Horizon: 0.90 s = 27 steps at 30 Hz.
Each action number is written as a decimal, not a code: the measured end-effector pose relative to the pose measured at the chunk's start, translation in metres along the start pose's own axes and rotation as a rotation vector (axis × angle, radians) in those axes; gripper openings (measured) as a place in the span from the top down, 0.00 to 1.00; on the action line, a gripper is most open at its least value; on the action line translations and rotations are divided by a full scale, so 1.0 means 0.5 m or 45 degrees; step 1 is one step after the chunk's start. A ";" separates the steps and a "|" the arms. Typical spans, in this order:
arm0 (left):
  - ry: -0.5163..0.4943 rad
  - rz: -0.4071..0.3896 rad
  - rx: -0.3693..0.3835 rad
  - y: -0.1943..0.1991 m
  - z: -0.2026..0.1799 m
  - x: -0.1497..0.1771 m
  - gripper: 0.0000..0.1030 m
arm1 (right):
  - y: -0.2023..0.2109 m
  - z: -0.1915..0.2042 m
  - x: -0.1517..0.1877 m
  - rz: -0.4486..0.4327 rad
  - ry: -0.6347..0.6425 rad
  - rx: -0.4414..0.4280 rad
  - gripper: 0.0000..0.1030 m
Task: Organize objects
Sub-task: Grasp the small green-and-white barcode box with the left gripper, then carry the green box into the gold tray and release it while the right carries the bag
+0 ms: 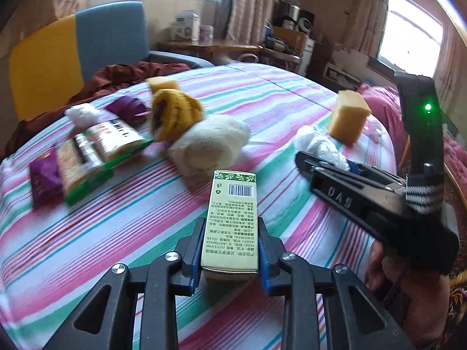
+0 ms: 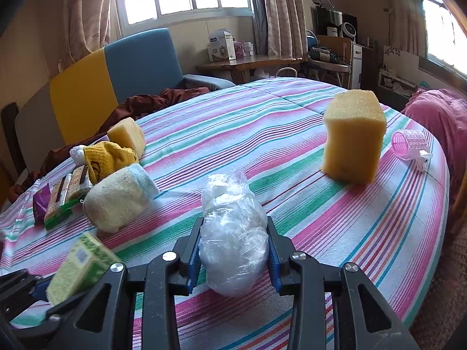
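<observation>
Left tongs [image 1: 230, 250] clamped on a pale green carton [image 1: 232, 221], blue pads pressed to both long sides; carton points toward 12 o'clock, barcode end away from the camera, raised a little over the striped bedspread [image 1: 116, 233].

Right tongs [image 2: 235, 250] closed around a crumpled clear plastic bag [image 2: 233, 233] with something white inside; pads touch its flanks, and it rests on the bed.

From the right wrist view: large yellow sponge [image 2: 354, 137] upright at 1 o'clock, well apart from the tongs. Pink hair roller [image 2: 411, 143] just beyond it at 2 o'clock, lying on its side near the bed edge. Cream rolled sock [image 2: 116, 198] at 10 o'clock, a yellow knitted item [image 2: 108, 157] touching its far side. Smaller sponge [image 2: 127, 135] behind those. Green snack packets [image 2: 67, 195] and a purple wrapper [image 2: 39, 201] at 9 o'clock near the left edge.

Left wrist view is motion-blurred on its left half.
</observation>
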<state>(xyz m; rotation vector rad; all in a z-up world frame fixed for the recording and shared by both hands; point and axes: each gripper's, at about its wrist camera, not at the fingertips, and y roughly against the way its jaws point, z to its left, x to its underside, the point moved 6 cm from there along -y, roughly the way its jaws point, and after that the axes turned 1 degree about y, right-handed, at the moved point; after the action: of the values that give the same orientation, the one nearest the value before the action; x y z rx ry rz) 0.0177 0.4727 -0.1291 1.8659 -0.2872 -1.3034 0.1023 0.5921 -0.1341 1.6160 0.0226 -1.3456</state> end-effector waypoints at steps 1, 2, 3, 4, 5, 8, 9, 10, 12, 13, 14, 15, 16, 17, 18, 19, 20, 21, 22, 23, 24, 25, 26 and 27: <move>0.019 -0.011 0.001 0.006 0.007 0.005 0.71 | 0.000 0.001 0.000 0.000 0.004 0.004 0.63; 0.042 -0.022 -0.005 0.012 0.015 0.009 0.71 | 0.000 0.002 0.000 0.000 0.007 0.007 0.63; 0.068 -0.034 -0.017 0.019 0.025 0.013 0.71 | 0.000 0.003 -0.001 -0.001 0.012 0.012 0.63; 0.110 -0.044 -0.025 0.028 0.040 0.021 0.71 | 0.000 0.004 0.000 -0.001 0.016 0.016 0.63; 0.133 -0.046 -0.027 0.029 0.047 0.024 0.71 | -0.001 0.007 0.000 -0.001 0.022 0.021 0.63; 0.222 -0.072 -0.021 0.049 0.076 0.041 0.71 | -0.002 0.012 0.001 -0.001 0.048 0.041 0.63; 0.239 -0.079 -0.021 0.055 0.082 0.046 0.71 | -0.001 0.014 0.002 0.001 0.058 0.045 0.63; 0.251 -0.088 -0.017 0.061 0.086 0.052 0.71 | -0.002 0.017 0.003 0.002 0.072 0.052 0.63; 0.255 -0.099 -0.017 0.069 0.088 0.060 0.71 | -0.002 0.023 0.004 -0.001 0.098 0.068 0.64; 0.256 -0.103 -0.013 0.075 0.089 0.065 0.71 | -0.002 0.024 0.004 -0.002 0.108 0.073 0.64; 0.258 -0.109 -0.012 0.080 0.089 0.068 0.71 | -0.001 0.024 0.005 -0.003 0.117 0.077 0.64; 0.261 -0.120 -0.021 0.092 0.093 0.074 0.71 | -0.001 0.026 0.006 -0.005 0.126 0.083 0.64; 0.259 -0.125 -0.023 0.100 0.094 0.078 0.71 | -0.002 0.028 0.006 -0.005 0.135 0.088 0.64; 0.252 -0.134 -0.019 0.110 0.091 0.083 0.71 | -0.002 0.029 0.007 -0.005 0.141 0.092 0.64; 0.242 -0.143 -0.018 0.120 0.089 0.087 0.71 | -0.002 0.030 0.007 -0.005 0.147 0.096 0.64; 0.228 -0.154 -0.026 0.133 0.088 0.092 0.71 | -0.002 0.030 0.007 -0.006 0.153 0.100 0.64; 0.219 -0.161 -0.026 0.143 0.086 0.096 0.71 | -0.002 0.030 0.007 -0.006 0.157 0.103 0.64; 0.213 -0.166 -0.020 0.153 0.084 0.100 0.71 | -0.002 0.031 0.007 -0.006 0.163 0.107 0.64; 0.209 -0.173 -0.019 0.165 0.084 0.104 0.71 | -0.002 0.032 0.007 -0.008 0.170 0.111 0.64; 0.205 -0.178 -0.022 0.174 0.084 0.108 0.71 | -0.001 0.033 0.007 -0.009 0.174 0.113 0.64; 0.207 -0.180 -0.020 0.186 0.085 0.112 0.71 | 0.000 0.034 0.008 -0.009 0.180 0.113 0.64; 0.212 -0.181 -0.016 0.192 0.087 0.115 0.71 | 0.000 0.036 0.009 -0.010 0.188 0.115 0.65; 0.218 -0.184 -0.018 0.201 0.089 0.120 0.71 | 0.001 0.038 0.009 -0.012 0.197 0.117 0.65; 0.227 -0.187 -0.027 0.210 0.093 0.123 0.71 | 0.001 0.040 0.010 -0.014 0.206 0.118 0.65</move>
<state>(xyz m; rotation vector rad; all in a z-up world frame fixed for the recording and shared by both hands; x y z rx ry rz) 0.0315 0.3468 -0.1000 2.0009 -0.0432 -1.2202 0.0898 0.5757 -0.1352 1.8020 0.0673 -1.2367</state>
